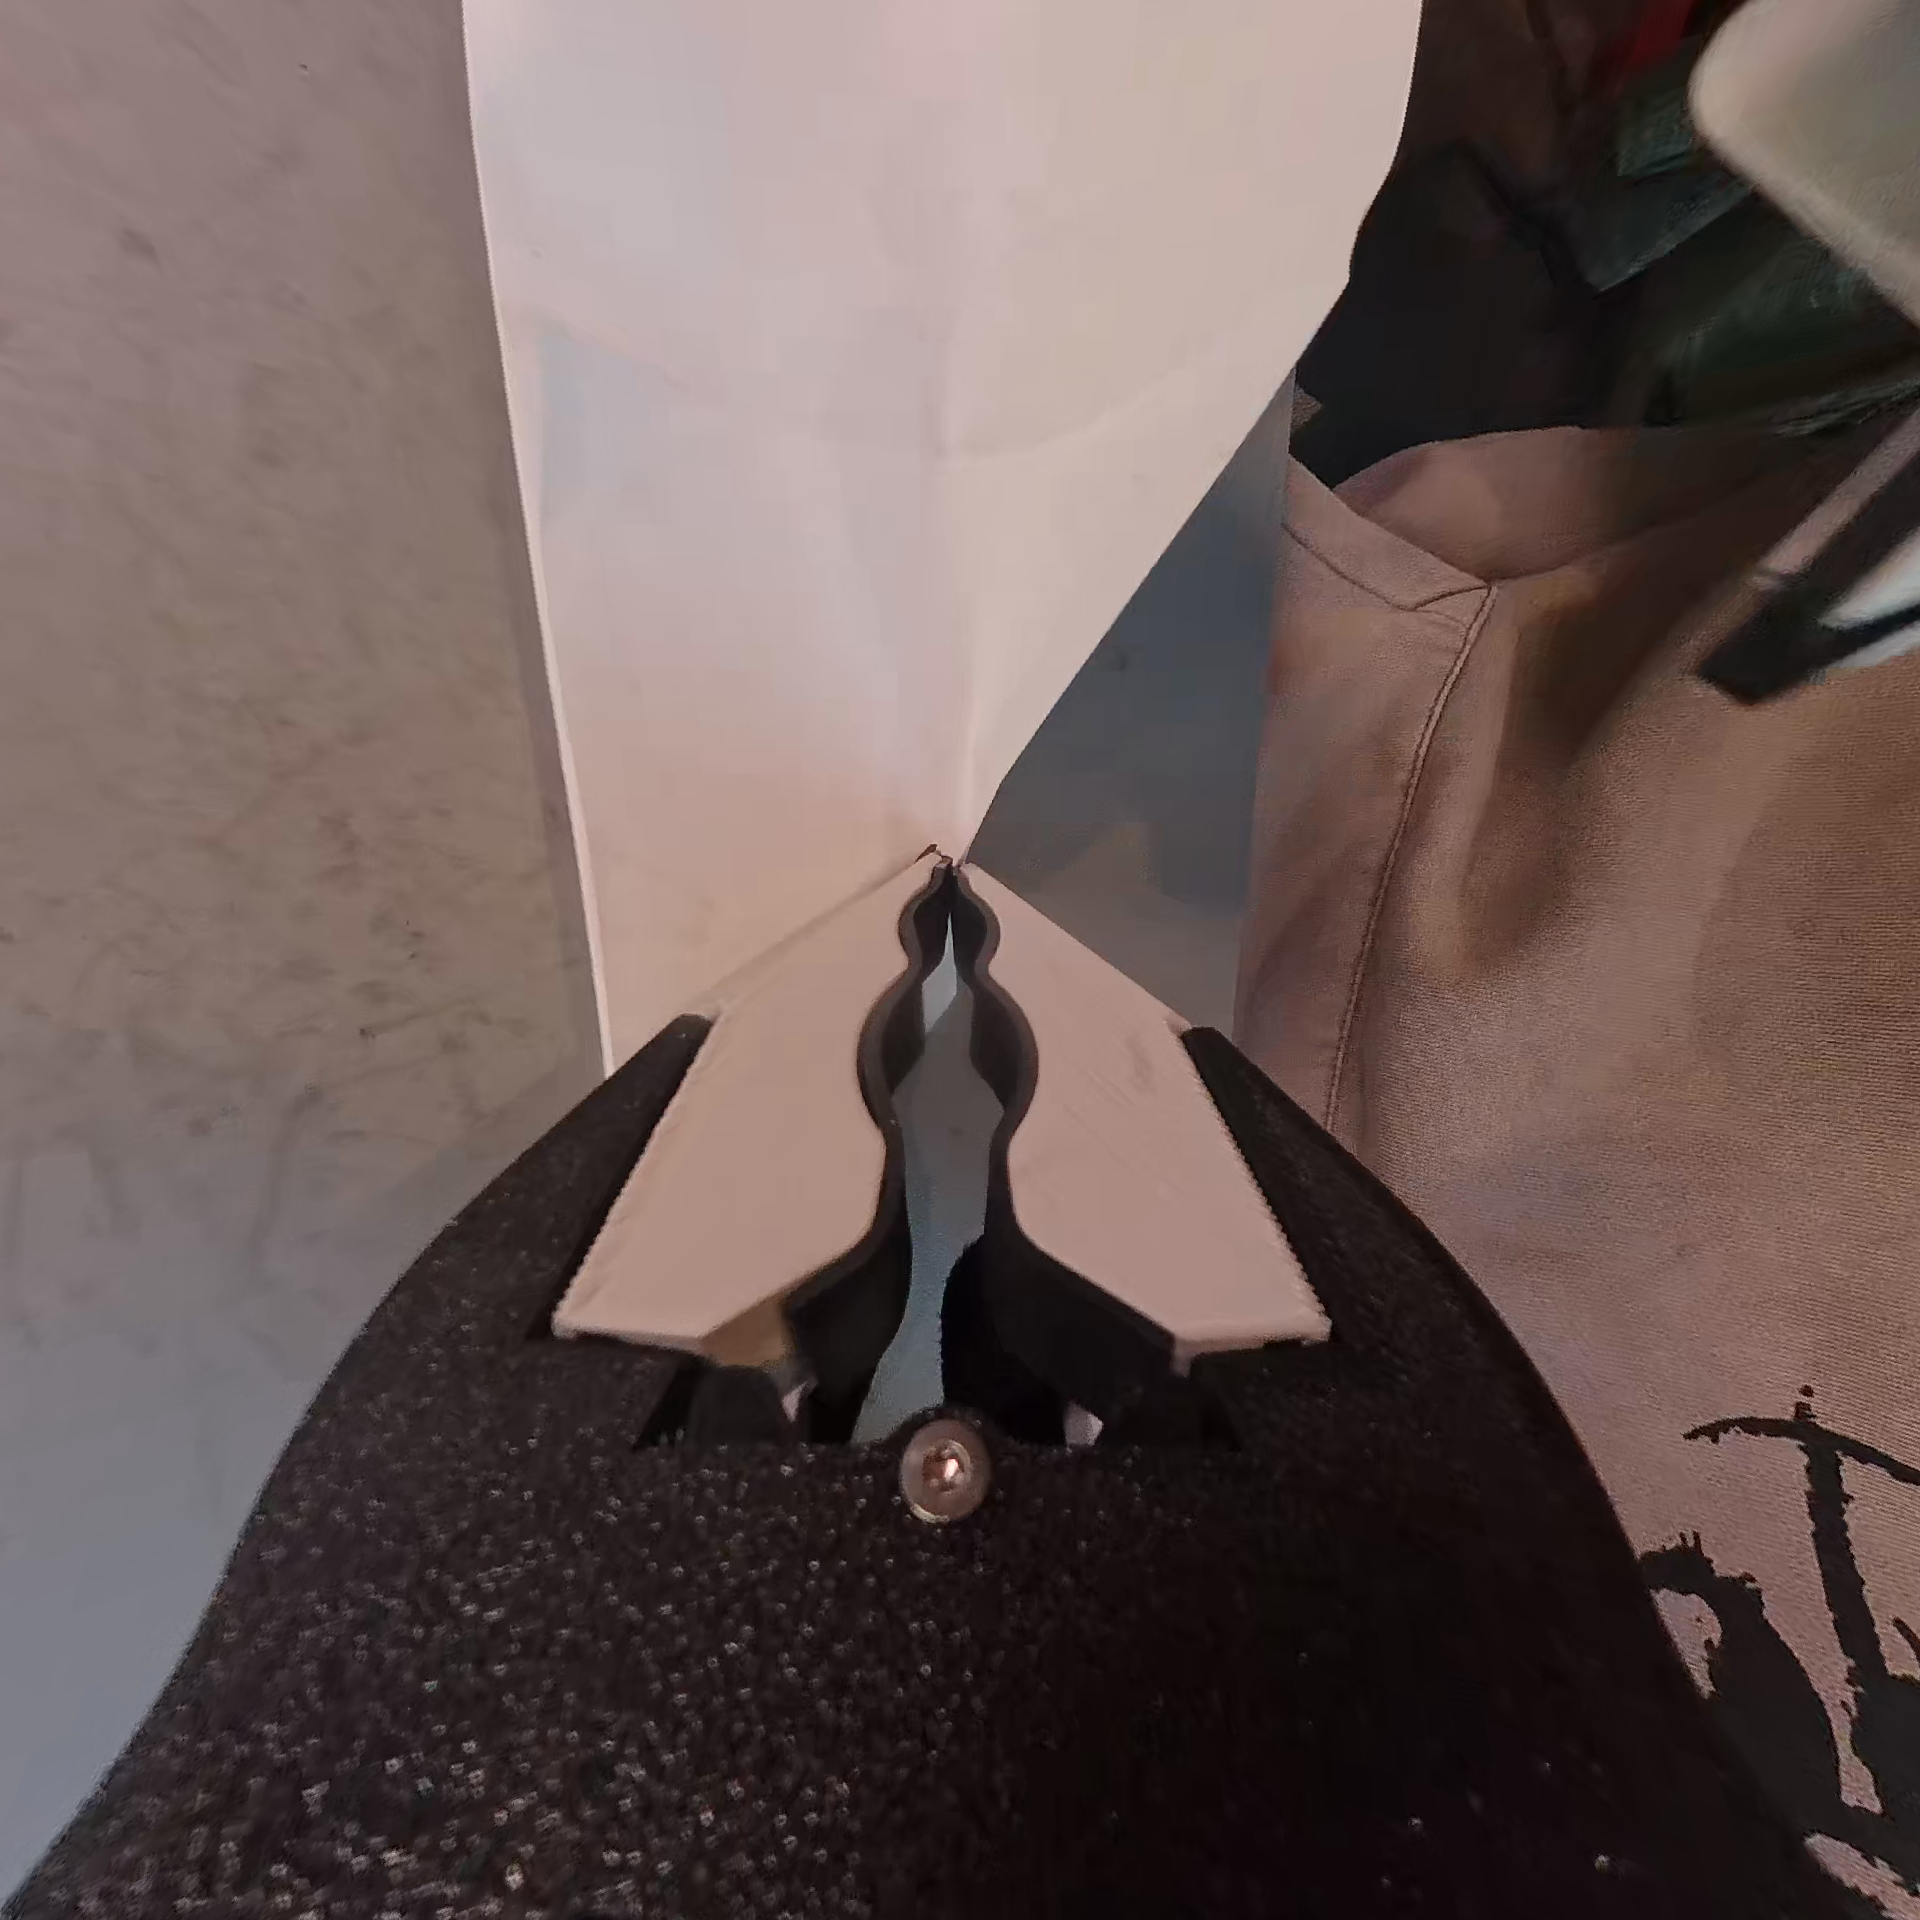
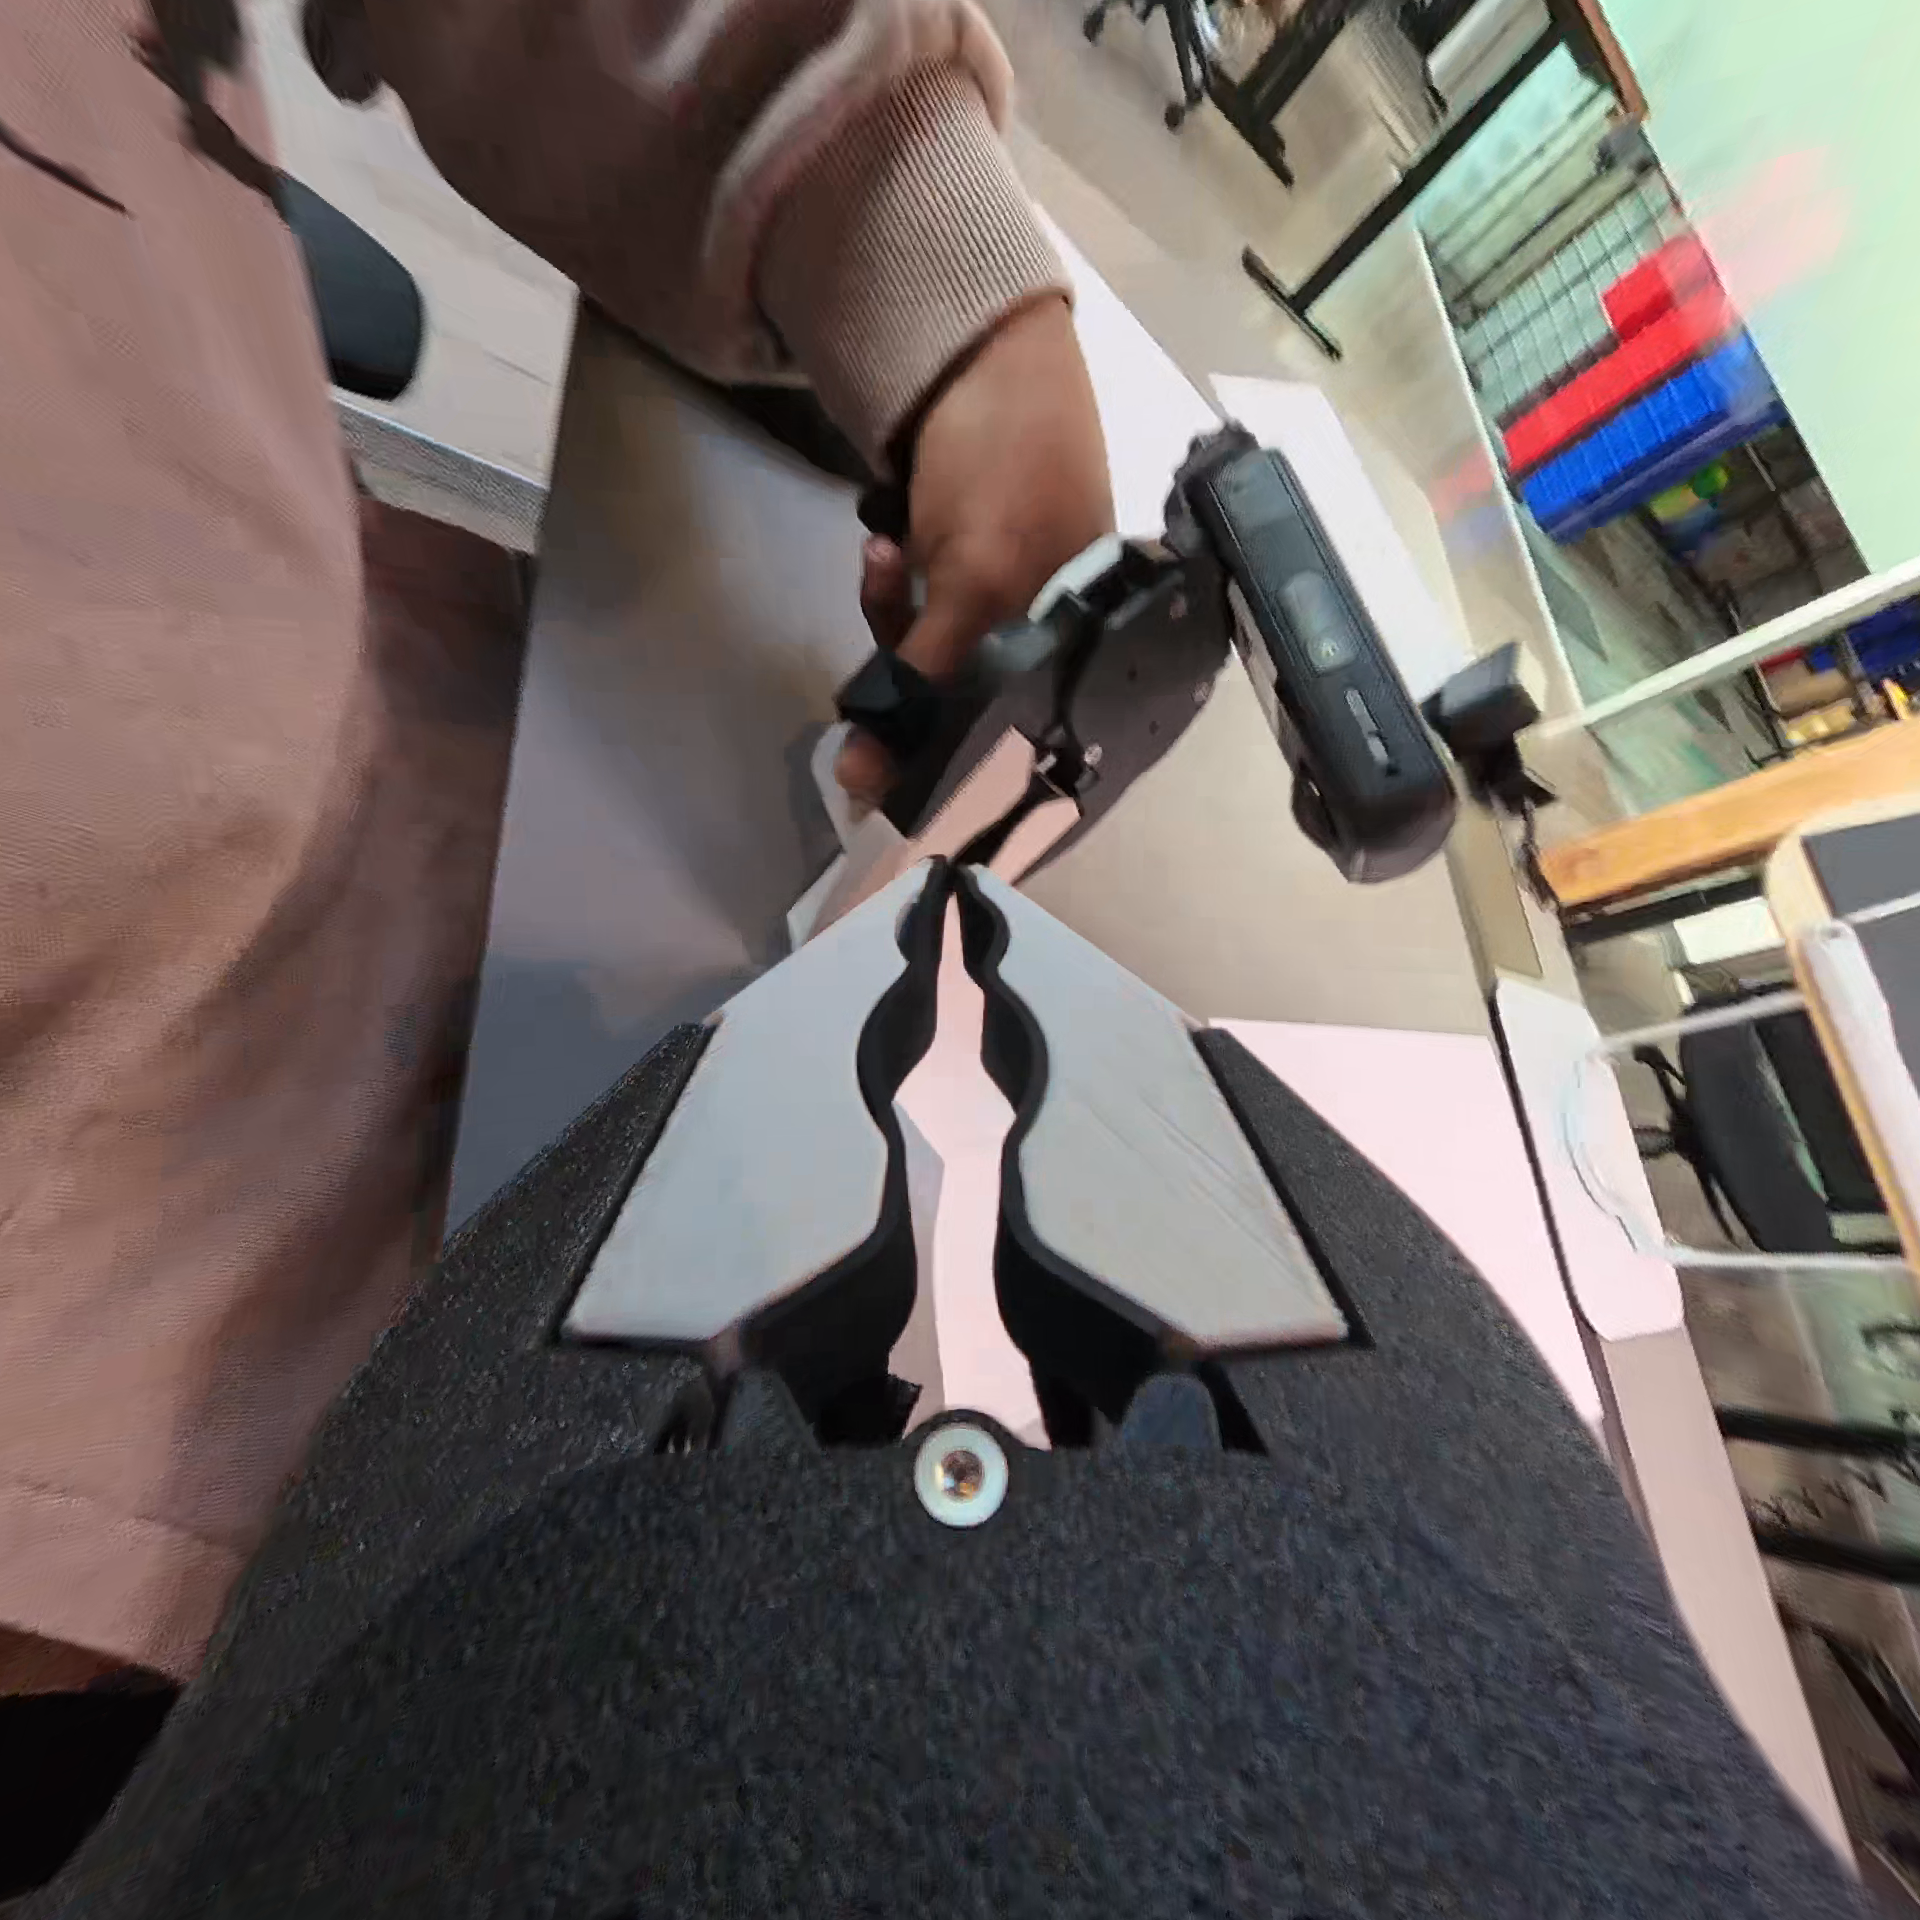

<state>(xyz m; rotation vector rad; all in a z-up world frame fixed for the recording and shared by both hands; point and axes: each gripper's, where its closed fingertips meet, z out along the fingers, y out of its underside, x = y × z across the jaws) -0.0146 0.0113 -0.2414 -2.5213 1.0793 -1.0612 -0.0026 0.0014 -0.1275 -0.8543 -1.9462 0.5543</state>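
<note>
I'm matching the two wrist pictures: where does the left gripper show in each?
Left wrist view: the left gripper fills bottom centre, tips shut on a white sheet.
Right wrist view: right of centre, farther off, held by a hand.
Shared landmark: the pinkish-brown sweatshirt, right side there, left side here.

Sheet (image 1: 831, 416) before left tool (image 1: 943, 878)
</note>
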